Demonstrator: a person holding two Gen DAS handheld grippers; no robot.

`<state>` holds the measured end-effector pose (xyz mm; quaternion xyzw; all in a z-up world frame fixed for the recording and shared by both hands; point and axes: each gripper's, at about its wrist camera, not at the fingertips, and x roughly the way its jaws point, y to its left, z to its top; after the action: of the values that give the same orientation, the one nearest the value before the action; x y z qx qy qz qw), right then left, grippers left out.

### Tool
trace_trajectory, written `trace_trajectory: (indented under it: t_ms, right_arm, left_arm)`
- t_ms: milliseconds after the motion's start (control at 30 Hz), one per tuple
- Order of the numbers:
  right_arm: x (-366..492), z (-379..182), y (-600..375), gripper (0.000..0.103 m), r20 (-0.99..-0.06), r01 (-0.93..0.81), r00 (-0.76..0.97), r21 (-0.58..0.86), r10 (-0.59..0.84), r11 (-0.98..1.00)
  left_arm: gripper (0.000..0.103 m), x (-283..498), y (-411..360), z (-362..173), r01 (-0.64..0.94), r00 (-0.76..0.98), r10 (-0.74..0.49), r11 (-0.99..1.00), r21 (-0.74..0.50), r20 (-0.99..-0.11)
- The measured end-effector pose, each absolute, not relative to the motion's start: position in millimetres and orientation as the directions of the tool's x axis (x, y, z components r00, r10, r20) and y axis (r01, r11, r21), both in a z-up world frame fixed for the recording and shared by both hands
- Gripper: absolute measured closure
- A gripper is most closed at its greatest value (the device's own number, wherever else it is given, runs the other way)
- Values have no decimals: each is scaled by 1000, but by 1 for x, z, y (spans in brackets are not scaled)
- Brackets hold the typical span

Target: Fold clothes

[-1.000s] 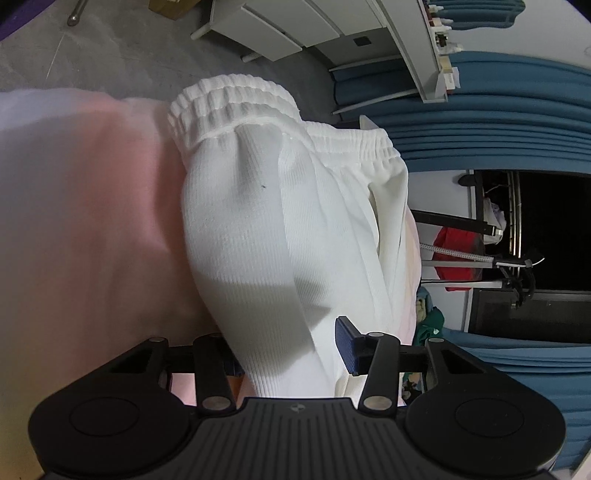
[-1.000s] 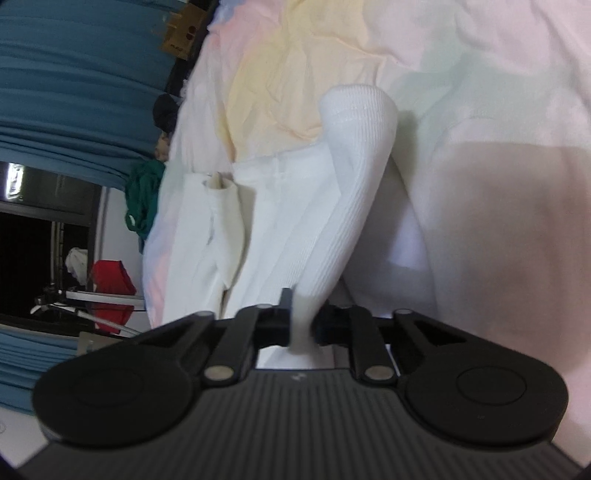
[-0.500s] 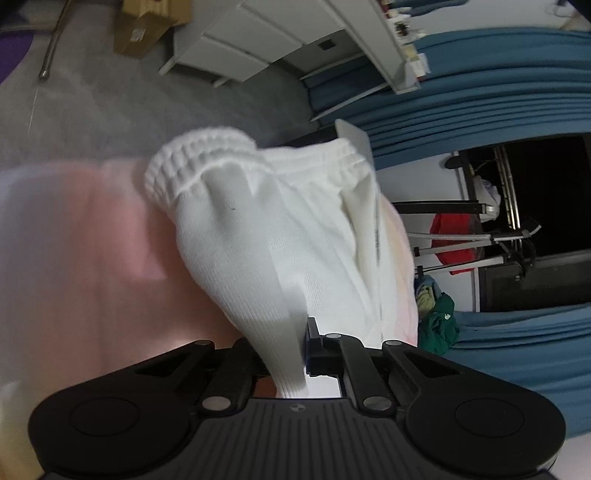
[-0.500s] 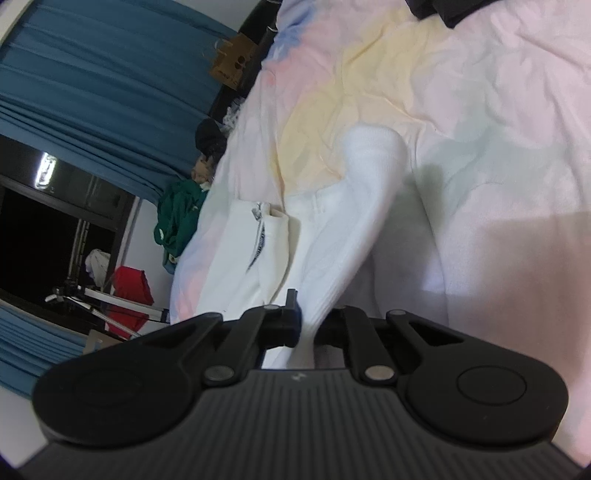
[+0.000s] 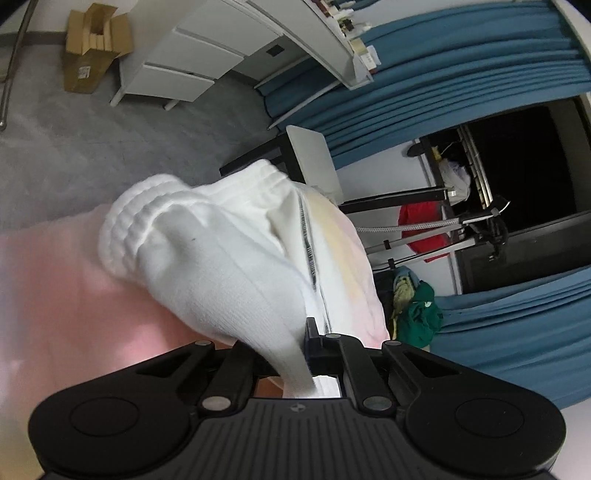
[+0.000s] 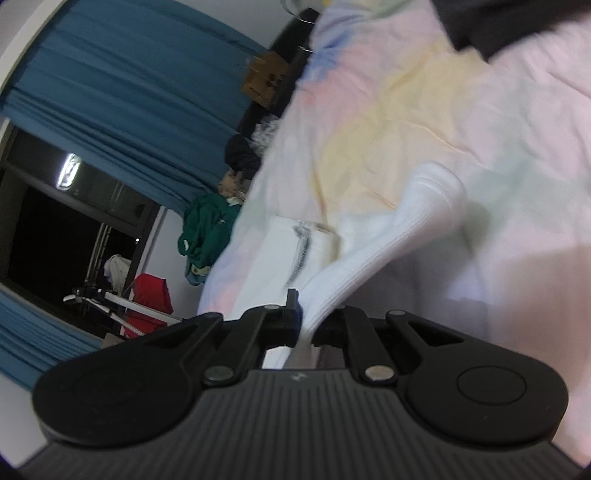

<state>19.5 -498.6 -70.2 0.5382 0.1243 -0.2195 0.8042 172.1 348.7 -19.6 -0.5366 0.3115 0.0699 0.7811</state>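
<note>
White ribbed shorts (image 5: pixel 221 258) with an elastic waistband lie partly lifted over a pastel pink-and-yellow bedsheet (image 5: pixel 55 295). My left gripper (image 5: pixel 291 354) is shut on a fold of the shorts, which rises from its jaws up to the waistband. My right gripper (image 6: pixel 306 325) is shut on another edge of the same white shorts (image 6: pixel 388 243), which stretch up and right to a raised cuff. The rest of the shorts lies flat on the sheet (image 6: pixel 443 122).
A dark garment (image 6: pixel 491 33) lies at the far top of the bed. Beside the bed are blue curtains (image 5: pixel 461 66), a green clothes pile (image 5: pixel 417 306), a rack with a red item (image 5: pixel 421 229), white drawers (image 5: pixel 184 62) and a cardboard box (image 5: pixel 92 44).
My left gripper went from open around the fabric to shut on it. Both grippers have lifted and pulled back, raising the shorts off the sheet, so more of the room shows.
</note>
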Motion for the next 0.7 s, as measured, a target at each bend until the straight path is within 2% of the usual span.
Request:
trace_trajectory:
  t_ms: [200, 300, 467, 567, 700]
  right_arm:
    - [107, -35, -502, 96, -423, 480, 877, 783, -228, 395]
    - [182, -33, -512, 96, -473, 521, 853, 742, -222, 423]
    - [297, -71, -524, 96, -588, 624, 773, 635, -239, 455]
    - [345, -101, -524, 96, -622, 661, 735, 573, -268, 484]
    - [381, -131, -524, 95, -646, 680, 706, 507, -289, 529]
  left_arm:
    - [97, 258, 336, 26, -485, 781, -188, 420, -767, -596]
    - [96, 315, 325, 20, -510, 762, -168, 439, -740, -625]
    - [96, 412, 306, 2, -559, 721, -138, 464, -687, -679]
    - [96, 465, 295, -12, -587, 692, -120, 481, -652, -712]
    - [95, 495, 293, -48, -607, 650, -113, 518, -603, -751]
